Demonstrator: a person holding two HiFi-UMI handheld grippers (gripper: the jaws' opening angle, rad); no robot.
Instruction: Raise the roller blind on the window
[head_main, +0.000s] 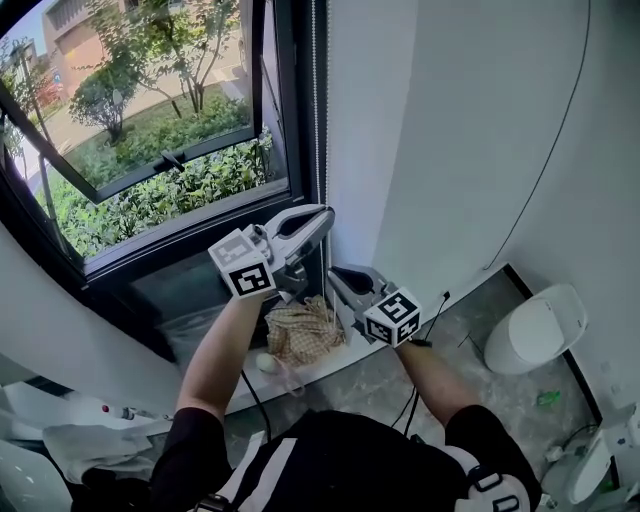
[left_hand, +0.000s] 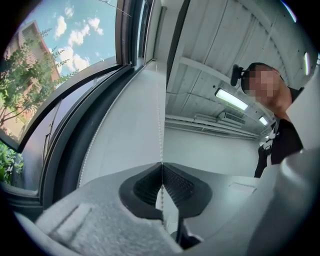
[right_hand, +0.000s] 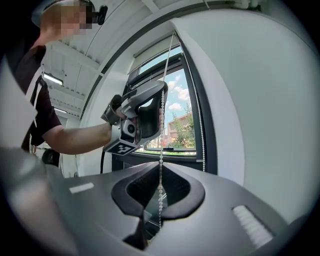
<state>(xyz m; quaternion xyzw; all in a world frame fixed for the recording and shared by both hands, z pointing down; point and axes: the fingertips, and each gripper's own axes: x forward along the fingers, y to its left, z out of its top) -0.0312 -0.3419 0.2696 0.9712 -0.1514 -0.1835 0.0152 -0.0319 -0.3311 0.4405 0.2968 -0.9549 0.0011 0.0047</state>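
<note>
White bead chain (left_hand: 161, 125) is clamped in left gripper (head_main: 322, 216) and right gripper (head_main: 336, 274) jaws alike; next, probably, right releases, left pulls down

The head view looks steeply down at the dark-framed window (head_main: 296, 120). The left gripper view tilts up and the right looks level, both close on the white beaded cord (left_hand: 161, 125).

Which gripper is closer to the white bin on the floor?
Right. The right gripper holds the bead chain lower down, toward the white bin; the left gripper holds it higher, by the window.
</note>
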